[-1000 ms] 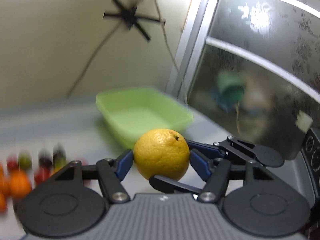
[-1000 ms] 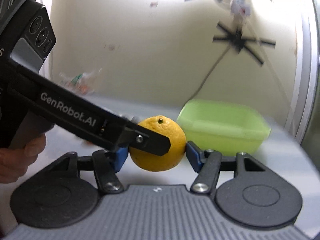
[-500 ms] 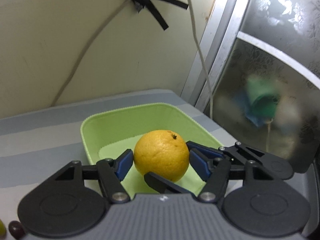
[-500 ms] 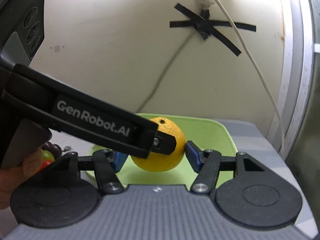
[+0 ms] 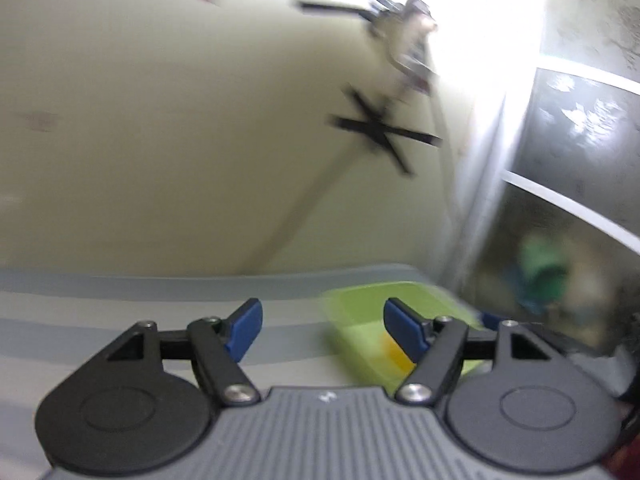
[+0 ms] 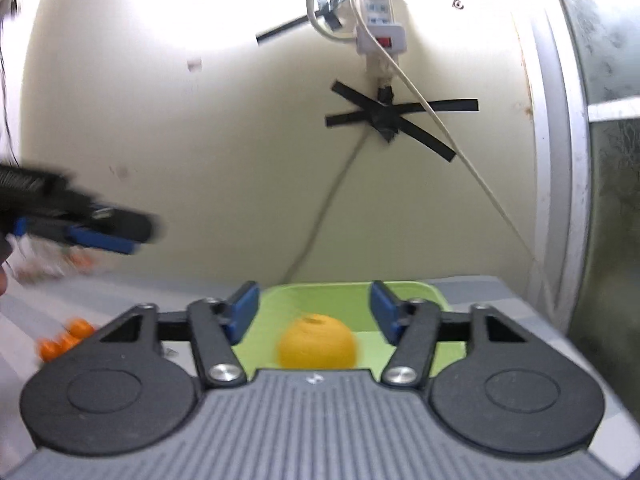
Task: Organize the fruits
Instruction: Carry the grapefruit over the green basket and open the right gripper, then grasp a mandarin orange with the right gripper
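Observation:
The orange (image 6: 316, 342) lies blurred inside the green bin (image 6: 424, 288), low between and just under my right gripper's (image 6: 314, 300) blue pads, which do not touch it. The right jaws are closing, open around air. My left gripper (image 5: 322, 312) is opening with nothing between its fingers, and it has pulled off to the left of the green bin (image 5: 352, 308). A smear of the orange (image 5: 394, 354) shows behind its right finger. In the right wrist view the left gripper (image 6: 136, 236) hangs blurred at the left, above the table.
Several small orange fruits (image 6: 66, 338) lie on the striped tablecloth at the left. A cream wall stands close behind the bin, with a power strip (image 6: 380, 16), black tape and hanging cables. A window frame (image 6: 556, 160) bounds the right side.
The orange, gripped between both grippers over the bin before, has dropped into the bin. Both sets of pads have come off it, and the left gripper has swung away to the left.

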Motion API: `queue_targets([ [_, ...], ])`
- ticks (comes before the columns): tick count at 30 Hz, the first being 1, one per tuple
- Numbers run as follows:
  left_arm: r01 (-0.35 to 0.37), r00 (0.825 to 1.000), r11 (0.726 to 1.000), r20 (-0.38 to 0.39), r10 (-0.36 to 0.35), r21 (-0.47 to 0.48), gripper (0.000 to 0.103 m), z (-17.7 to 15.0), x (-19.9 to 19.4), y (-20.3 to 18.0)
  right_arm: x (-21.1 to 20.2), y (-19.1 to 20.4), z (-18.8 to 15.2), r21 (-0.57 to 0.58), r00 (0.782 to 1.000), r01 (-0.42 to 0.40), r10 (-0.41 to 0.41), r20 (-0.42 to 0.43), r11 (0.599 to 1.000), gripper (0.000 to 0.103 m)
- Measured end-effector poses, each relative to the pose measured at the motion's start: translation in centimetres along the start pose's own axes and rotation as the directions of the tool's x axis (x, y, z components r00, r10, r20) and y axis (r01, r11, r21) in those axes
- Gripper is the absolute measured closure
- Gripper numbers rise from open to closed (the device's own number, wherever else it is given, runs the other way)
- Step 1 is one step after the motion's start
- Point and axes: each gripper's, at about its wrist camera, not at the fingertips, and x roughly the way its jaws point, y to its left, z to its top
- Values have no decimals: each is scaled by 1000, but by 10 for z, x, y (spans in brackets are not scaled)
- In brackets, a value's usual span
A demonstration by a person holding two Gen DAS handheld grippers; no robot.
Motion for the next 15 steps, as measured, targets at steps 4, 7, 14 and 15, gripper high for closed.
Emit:
queue_targets([
  [4,-117,993,993,-4,117,-31,35,-32,-46,44,0,21,-23,15,997,-51,52,-49,999,61],
  [7,-124,992,990,-43,121,-66,35,-61,-63,59,-7,50,-39,1,988,-114,114,-105,993,62],
  [14,-73,994,993,-90,65,-94,38,-96,-62,63,14,87,-55,-26,959,-180,169,-226,983,62],
  [15,-69,993,994,-100,60,-89,38,-95,-54,58,24,94,-61,-14,951,-186,177,-252,982,62],
])
